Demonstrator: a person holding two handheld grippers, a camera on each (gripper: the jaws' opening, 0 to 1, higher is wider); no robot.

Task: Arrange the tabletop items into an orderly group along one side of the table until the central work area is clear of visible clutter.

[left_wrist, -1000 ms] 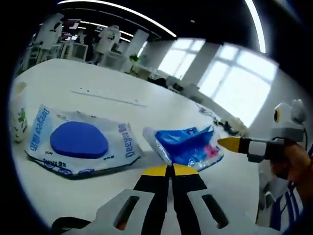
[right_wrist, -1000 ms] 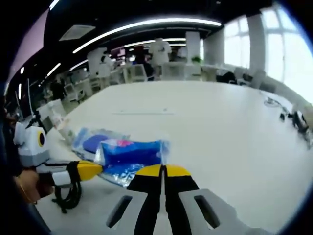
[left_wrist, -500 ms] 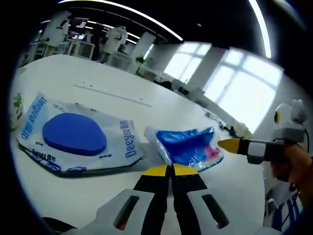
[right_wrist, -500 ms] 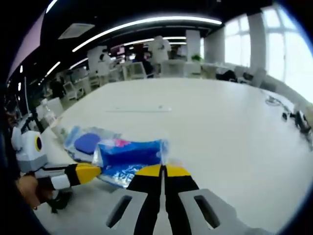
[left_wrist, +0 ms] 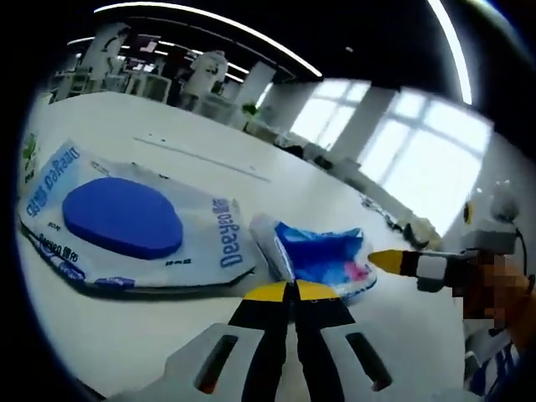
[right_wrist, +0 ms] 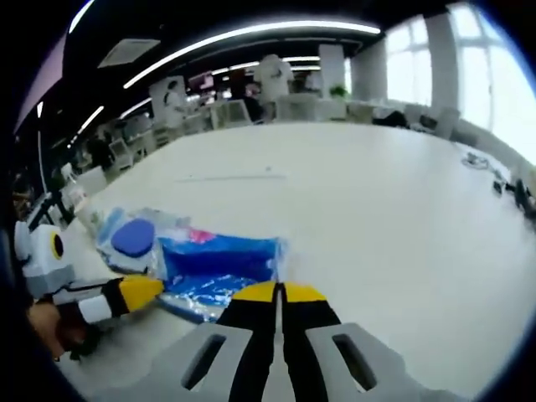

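Two packs are seen lying side by side on the white table (left_wrist: pixel 151 352): a wipes pack (left_wrist: pixel 126 222) with a blue oval lid, and a smaller blue pack (left_wrist: pixel 322 258) just beside it, the two touching or nearly so. In the right gripper view both are placed near the table's near left edge, with the wide middle of the table beyond them bare. The grouping is judged largely done as far as can be seen; what is left appears to be squaring the blue pack (right_wrist: pixel 219 266) against the wipes pack (right_wrist: pixel 134 241).

The left gripper (left_wrist: pixel 293 290) is clenched on nothing, its yellow tips pressed together just short of the blue pack. The right gripper (right_wrist: pixel 278 291) is likewise closed and empty, its tips near that pack's corner.

On the wipes pack the word "Deeyeo" is read twice, along two sides. Smaller print on it cannot be made out, and nothing legible is found on the blue pack.
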